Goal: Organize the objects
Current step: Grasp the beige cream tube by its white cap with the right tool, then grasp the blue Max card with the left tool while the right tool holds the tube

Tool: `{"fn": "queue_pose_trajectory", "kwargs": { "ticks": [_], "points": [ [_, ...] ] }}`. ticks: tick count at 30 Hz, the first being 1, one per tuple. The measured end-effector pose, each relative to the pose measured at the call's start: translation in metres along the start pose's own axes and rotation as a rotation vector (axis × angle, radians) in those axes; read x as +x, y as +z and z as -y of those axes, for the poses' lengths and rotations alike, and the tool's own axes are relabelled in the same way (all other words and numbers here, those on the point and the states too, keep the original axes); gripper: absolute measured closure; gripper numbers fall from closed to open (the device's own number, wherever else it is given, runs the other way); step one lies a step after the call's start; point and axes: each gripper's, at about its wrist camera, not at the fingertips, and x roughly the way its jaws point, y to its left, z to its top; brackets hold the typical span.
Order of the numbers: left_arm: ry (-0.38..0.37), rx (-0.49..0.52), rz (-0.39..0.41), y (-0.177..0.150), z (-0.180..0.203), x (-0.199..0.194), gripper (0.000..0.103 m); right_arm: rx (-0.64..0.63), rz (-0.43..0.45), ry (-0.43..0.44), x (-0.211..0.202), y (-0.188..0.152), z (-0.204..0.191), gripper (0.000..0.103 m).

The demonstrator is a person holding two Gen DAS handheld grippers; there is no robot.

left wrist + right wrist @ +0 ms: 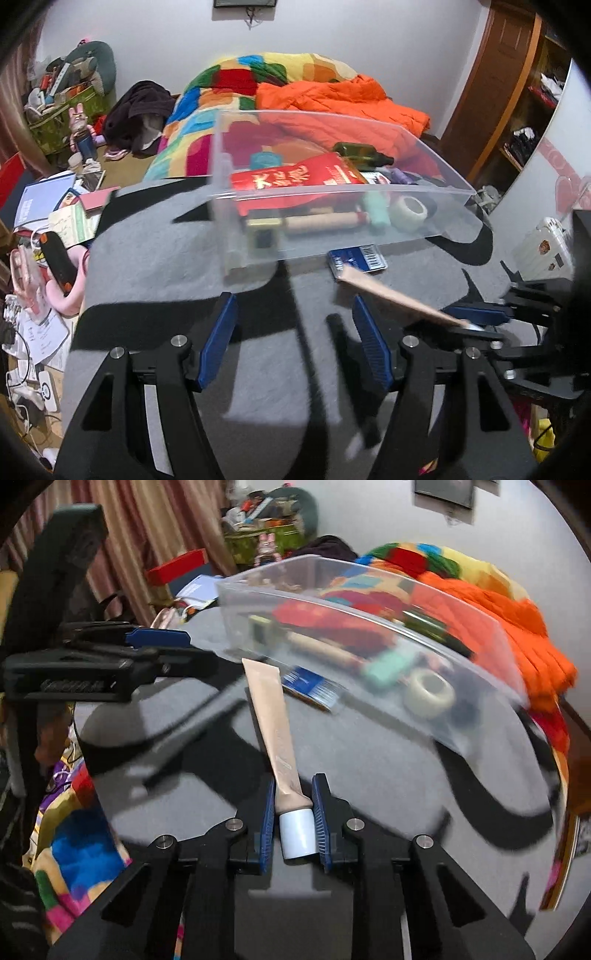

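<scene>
Organizing centres on a clear plastic bin point(369, 221) set on the grey mat point(184, 258) at 12 o'clock in the left wrist view. Inside it are seen a red packet point(295, 177) with gold writing that cannot be read, a dark green bottle point(362, 152), a tape roll point(408, 208), a mint-green tube point(376, 210) and a beige cylinder point(325, 221). A blue box point(356, 258) with a barcode lies just in front of the bin. The right gripper point(294, 812) is closed on a beige tube point(273, 723) near its white cap point(296, 832), the tube pointing to 12 o'clock toward the bin. The left gripper point(293, 336) is held wide open, with nothing between its pads.
</scene>
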Motion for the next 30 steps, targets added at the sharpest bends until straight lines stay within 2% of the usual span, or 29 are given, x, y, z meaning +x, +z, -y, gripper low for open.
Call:
{"fn": "queue_pose_trajectory", "kwargs": {
  "ticks": [8, 12, 15, 20, 22, 24, 30],
  "points": [
    [-0.003, 0.038, -0.105, 0.018, 0.04, 0.044, 0.037, 0.169, 0.038, -0.108, -0.033, -0.04, 0.055, 0.085],
    [0.03, 0.07, -0.131, 0.028, 0.06, 0.062, 0.036, 0.202, 0.063, -0.112, -0.038, -0.049, 0.062, 0.085],
    [0.041, 0.047, -0.154, 0.032, 0.065, 0.076, 0.035, 0.196, 0.093, -0.107, -0.043, -0.049, 0.06, 0.085],
    [0.088, 0.068, -0.108, 0.026, 0.071, 0.078, 0.034, 0.192, 0.146, -0.079, -0.053, -0.046, 0.055, 0.085],
    [0.091, 0.068, -0.095, 0.024, 0.07, 0.074, 0.047, 0.183, 0.168, -0.075, -0.059, -0.044, 0.052, 0.085],
    [0.079, 0.058, -0.09, 0.023, 0.065, 0.071, 0.054, 0.177, 0.187, -0.069, -0.063, -0.039, 0.048, 0.085],
    [0.056, 0.03, -0.076, 0.019, 0.053, 0.061, 0.054, 0.182, 0.233, -0.062, -0.069, -0.023, 0.042, 0.085]
  ]
}}
